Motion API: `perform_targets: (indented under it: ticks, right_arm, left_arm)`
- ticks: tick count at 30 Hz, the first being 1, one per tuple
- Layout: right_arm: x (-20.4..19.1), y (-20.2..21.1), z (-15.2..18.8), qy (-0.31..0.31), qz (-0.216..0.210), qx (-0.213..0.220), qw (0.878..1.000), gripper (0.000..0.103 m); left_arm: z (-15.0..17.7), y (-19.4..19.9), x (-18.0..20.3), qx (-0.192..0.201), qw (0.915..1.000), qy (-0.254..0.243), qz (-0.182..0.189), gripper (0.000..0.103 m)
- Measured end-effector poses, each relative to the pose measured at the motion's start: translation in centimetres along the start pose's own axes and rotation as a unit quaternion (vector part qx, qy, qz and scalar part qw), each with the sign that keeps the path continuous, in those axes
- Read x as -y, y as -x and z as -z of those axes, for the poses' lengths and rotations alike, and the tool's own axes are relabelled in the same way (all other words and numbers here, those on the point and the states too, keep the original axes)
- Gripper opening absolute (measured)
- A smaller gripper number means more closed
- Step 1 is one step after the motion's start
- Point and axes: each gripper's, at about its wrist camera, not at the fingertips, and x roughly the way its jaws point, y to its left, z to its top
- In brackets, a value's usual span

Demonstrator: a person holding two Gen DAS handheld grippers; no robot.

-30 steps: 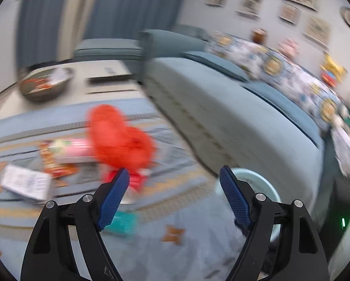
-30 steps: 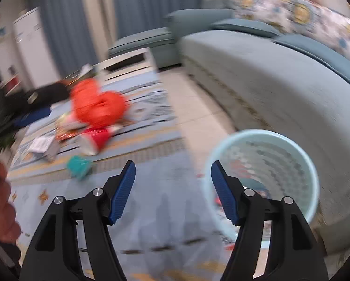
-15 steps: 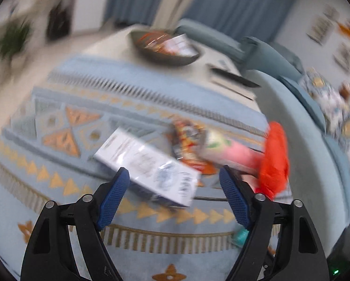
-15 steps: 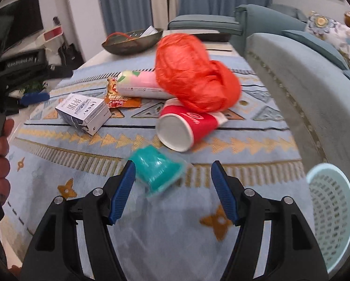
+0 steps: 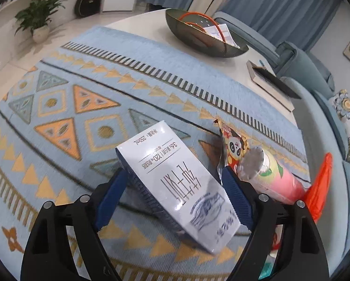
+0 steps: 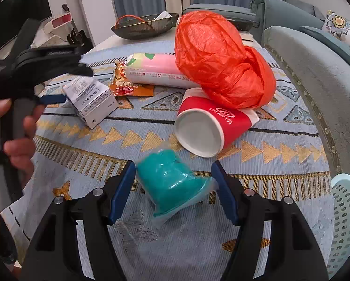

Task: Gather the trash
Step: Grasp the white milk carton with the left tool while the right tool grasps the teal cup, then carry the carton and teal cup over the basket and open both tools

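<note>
We have collected nothing visible yet: our left hand-held gripper (image 5: 175, 196) is opening around the milk carton (image 5: 179, 187), our right hand-held gripper (image 6: 173, 187) spread astride the teal packet (image 6: 172, 182), everything on the rug (image 6: 268, 145), the basket (image 6: 346, 215) nearby.

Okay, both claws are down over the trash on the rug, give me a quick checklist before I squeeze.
1. Carton between left claw fingers: ok; jaws opening, pads not pressing.
2. Teal packet between right claw fingers: ok; not pressed yet.
3. Red cup clear of the right claw: ok.
4. Pink tube clear of the left claw: cannot tell; it lies close behind one finger.
5. Bin in view: ok, by the sofa.
</note>
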Motion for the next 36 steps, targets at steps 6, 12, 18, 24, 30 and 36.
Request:
perform_targets:
  ticks: [6,12,18,24,30,36]
  right_arm:
    - [-0.7,0.1,0.3,0.018,-0.011,0.003,1.000,0.063]
    - [-0.5,0.0,0.3,0.013,-0.016,-0.003,1.000,0.063]
    - [-0.4,-0.6,0.1,0.010,-0.014,-0.014,1.000,0.045]
    - [-1.0,-0.5,0.2,0.022,0.004,-0.007,1.000,0.040]
    - [-1.3,2.1,0.9,0.029,0.034,0.053,0.998,0.038]
    - [-0.1,8.5,0.5,0.031,0.062,0.117,0.991,0.038]
  left_arm:
    - [0.4,-1.9,2.5,-0.008,0.9975,-0.065,-0.027,0.079]
    - [2.2,-1.0,2.8,-0.007,0.9917,-0.128,-0.013,0.072]
    - [4.4,1.5,1.2,-0.012,0.9878,-0.152,0.028,0.064]
    - [6.7,4.6,0.2,0.006,0.9816,-0.178,0.068,0.063]
    - [7.3,8.3,0.6,0.035,0.9756,-0.183,0.116,0.063]
    - [8.3,12.0,3.3,0.071,0.9609,-0.218,0.156,0.063]
